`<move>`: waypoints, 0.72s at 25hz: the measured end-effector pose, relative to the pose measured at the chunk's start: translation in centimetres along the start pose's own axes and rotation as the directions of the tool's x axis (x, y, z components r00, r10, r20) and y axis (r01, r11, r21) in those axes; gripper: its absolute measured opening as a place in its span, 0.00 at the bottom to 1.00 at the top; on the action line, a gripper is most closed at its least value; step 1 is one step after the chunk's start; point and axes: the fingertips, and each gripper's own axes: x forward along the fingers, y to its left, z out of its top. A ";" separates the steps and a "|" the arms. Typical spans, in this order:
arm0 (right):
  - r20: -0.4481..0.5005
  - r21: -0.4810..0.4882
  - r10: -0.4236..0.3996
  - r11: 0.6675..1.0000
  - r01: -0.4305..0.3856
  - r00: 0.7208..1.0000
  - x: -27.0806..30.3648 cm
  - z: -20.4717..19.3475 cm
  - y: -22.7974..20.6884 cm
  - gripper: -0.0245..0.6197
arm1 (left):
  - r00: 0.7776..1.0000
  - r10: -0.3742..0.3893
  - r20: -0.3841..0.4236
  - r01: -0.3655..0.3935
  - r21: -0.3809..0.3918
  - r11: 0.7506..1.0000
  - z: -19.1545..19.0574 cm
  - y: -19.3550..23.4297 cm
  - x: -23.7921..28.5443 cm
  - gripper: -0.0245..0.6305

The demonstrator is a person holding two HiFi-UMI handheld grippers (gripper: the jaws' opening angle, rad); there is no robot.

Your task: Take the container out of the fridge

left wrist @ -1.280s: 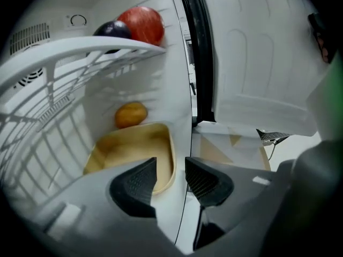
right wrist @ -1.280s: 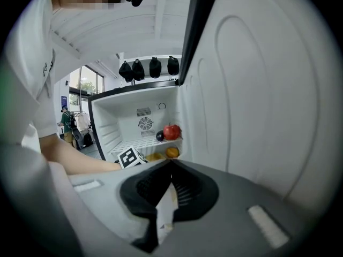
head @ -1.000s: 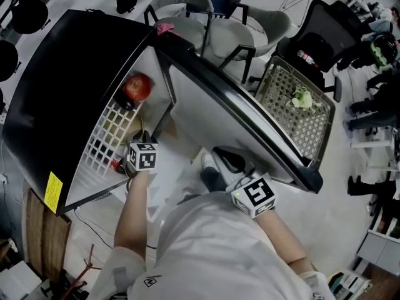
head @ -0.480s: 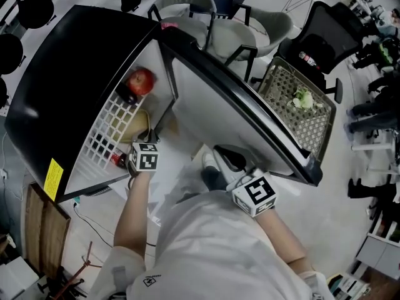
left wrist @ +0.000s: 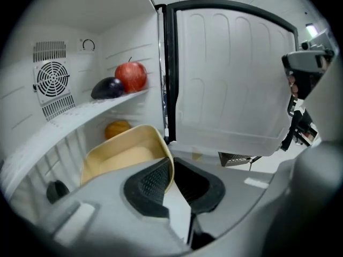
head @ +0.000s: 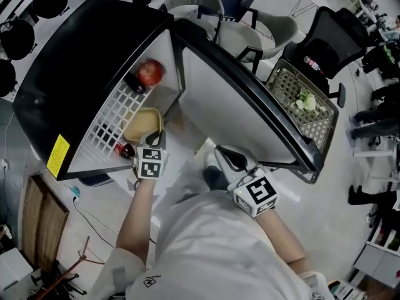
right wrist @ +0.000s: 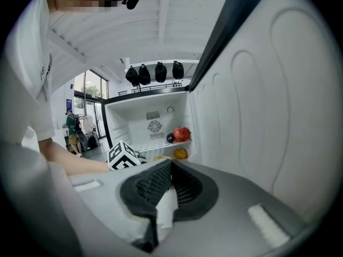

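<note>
Right gripper [right wrist: 170, 167]: one, jaws together, empty.
Left gripper [left wrist: 171, 167]: one, jaws had just been closing, pinching the container's rim.
Container [left wrist: 123, 153]: one, tan, at the fridge [head: 75, 55] mouth.
Fruit: three. An apple [left wrist: 131, 76] and a dark fruit [left wrist: 107, 88] sat on the shelf, an orange [left wrist: 117, 127] below.

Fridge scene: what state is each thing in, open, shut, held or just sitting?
fridge door: open wide.
left gripper: jaws have just been closing, now shut on the container rim.
container: held by its rim, not yet pulled clear.
right gripper: shut, empty.
apple: resting on the upper shelf.
</note>
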 end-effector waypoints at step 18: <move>0.030 -0.016 0.065 0.998 -0.064 0.997 -1.6 -0.1 5.2 0.04 | 0.962 -0.122 0.244 0.137 -0.042 0.990 2.8 -5.7 -11.1 0.09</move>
